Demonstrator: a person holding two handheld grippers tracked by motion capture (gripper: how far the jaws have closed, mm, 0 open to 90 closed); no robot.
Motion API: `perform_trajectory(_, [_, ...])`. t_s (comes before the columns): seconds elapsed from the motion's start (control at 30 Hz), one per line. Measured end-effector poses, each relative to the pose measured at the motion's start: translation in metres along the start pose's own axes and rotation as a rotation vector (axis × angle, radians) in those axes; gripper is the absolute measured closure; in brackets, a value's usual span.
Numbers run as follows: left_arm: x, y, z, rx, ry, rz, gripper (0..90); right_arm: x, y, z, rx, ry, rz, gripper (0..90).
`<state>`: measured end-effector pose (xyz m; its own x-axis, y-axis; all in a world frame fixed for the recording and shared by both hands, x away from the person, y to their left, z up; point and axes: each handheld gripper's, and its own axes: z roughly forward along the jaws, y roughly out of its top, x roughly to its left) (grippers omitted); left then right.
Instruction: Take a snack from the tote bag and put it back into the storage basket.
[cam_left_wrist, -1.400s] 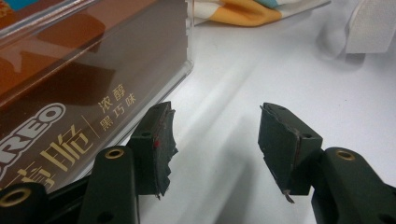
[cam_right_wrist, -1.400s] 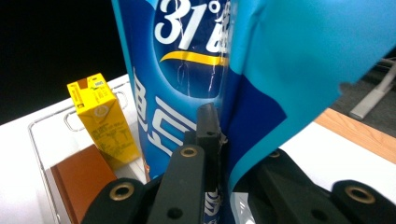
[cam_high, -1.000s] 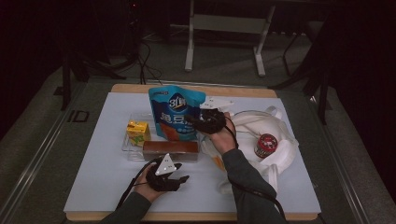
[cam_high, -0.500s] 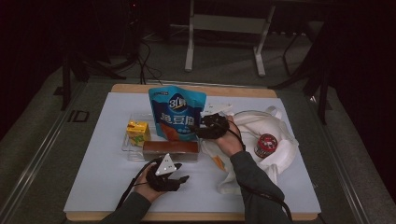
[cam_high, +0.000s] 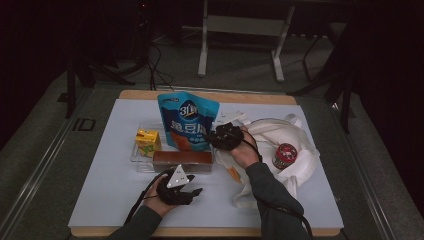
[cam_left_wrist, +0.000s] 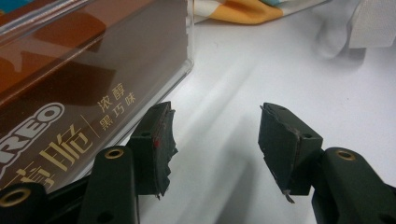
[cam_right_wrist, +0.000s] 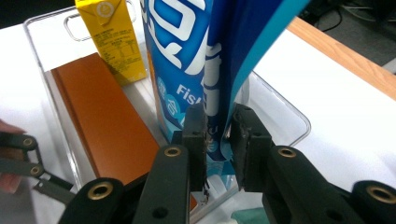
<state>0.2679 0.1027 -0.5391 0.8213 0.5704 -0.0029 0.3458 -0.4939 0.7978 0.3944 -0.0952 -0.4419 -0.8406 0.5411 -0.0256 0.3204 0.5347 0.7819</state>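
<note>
Right gripper view: right gripper (cam_right_wrist: 218, 128) jaws, just closing, pinch the upright blue pouch (cam_right_wrist: 196, 56) edge between them; left gripper (cam_left_wrist: 212, 140) jaws stand open, empty.

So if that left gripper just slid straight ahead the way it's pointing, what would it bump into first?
Probably bare white table at first; the left gripper is open with nothing between its jaws. Farther on lies the orange-striped cloth. The clear tray sits close to one side, though depth is hard to judge.
</note>
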Motion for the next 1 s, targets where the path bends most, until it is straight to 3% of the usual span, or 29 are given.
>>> perform_trajectory(0.47, [0.0,0.0,0.0,0.002,-0.001,0.001,45.2,0.015,0.019,0.026,-0.003,-0.051,0.006,78.3])
perform_trajectory(1.0, [0.0,0.0,0.0,0.0,-0.002,0.0,45.1,0.022,0.041,0.047,0.012,-0.027,-0.009,76.4])
